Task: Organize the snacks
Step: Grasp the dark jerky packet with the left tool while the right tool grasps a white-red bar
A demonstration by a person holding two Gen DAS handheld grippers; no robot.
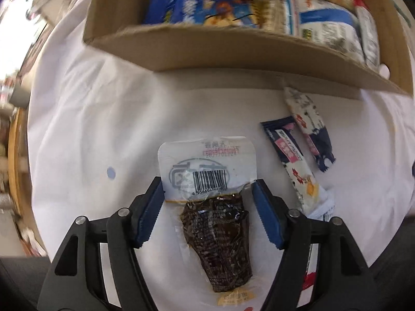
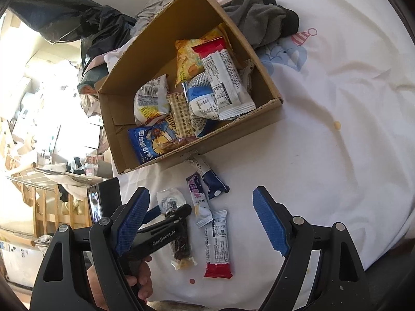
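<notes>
A vacuum-sealed packet of dark snack [image 1: 220, 228] with a barcode label lies flat on the white sheet. My left gripper [image 1: 207, 182] points straight down over it, jaws astride the label end, pads right at the packet's two edges and not squeezing it. The right wrist view shows that same left gripper [image 2: 170, 211] over the dark packet [image 2: 181, 246], with a hand on its handle. My right gripper [image 2: 201, 190] hovers open above the sheet with nothing between its fingers. The cardboard box [image 1: 207, 49] [image 2: 246, 121] holds several snack bags.
Two navy-and-white stick packets [image 1: 285, 145] [image 2: 212, 181] lie just in front of the box, and a white bar with a red end [image 2: 218, 243] lies nearer. A grey cloth [image 2: 259, 13] sits beyond the box, a black bag [image 2: 98, 26] at its left. The bed drops off at the left.
</notes>
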